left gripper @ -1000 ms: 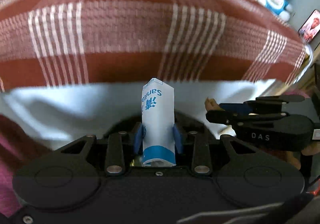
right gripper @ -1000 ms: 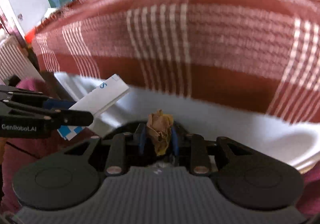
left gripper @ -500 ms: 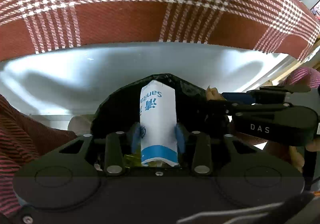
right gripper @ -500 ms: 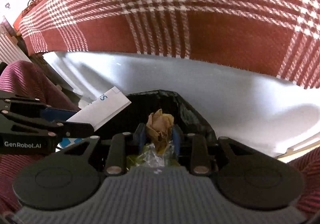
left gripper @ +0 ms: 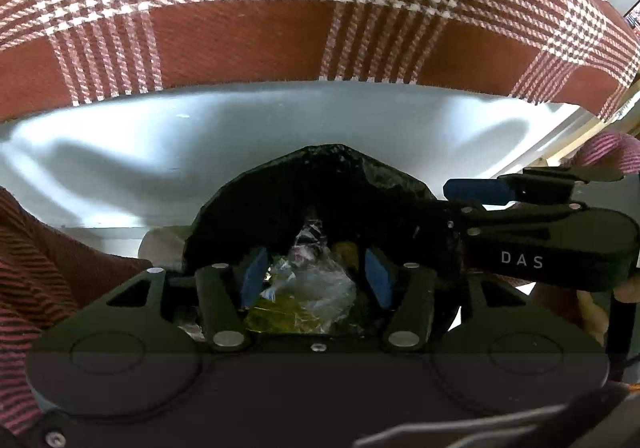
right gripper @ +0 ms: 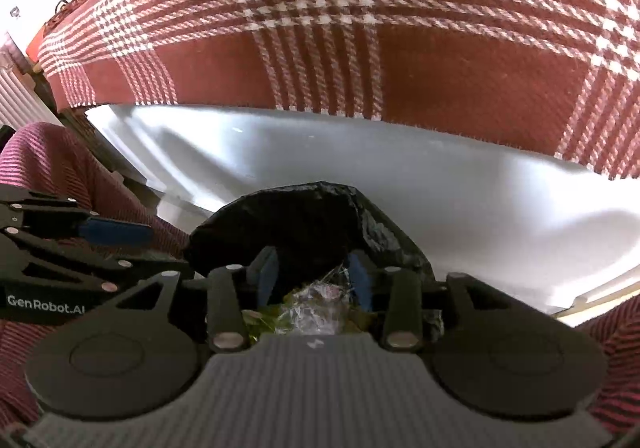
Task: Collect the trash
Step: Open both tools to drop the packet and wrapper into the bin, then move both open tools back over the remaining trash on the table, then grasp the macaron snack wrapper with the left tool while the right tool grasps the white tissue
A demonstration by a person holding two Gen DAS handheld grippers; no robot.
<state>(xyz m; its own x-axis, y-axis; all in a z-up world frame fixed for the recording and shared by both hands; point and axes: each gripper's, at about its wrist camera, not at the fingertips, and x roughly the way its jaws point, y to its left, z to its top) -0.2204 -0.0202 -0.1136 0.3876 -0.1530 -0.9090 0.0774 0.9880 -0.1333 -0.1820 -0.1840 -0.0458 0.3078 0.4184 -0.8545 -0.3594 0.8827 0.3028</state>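
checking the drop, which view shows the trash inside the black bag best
The left wrist view: the clear plastic and yellow trash sits large between its open fingers. The right wrist view shows the same pile smaller, partly hidden by the gripper body.

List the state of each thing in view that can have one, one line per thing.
left gripper: open, empty, over the bin.
right gripper: open, empty, over the bin.
black bin bag: mouth open, lining the bin.
clear plastic wrapper: crumpled, lying inside the bag.
plaid blanket: draped, its edge hanging above the bin.
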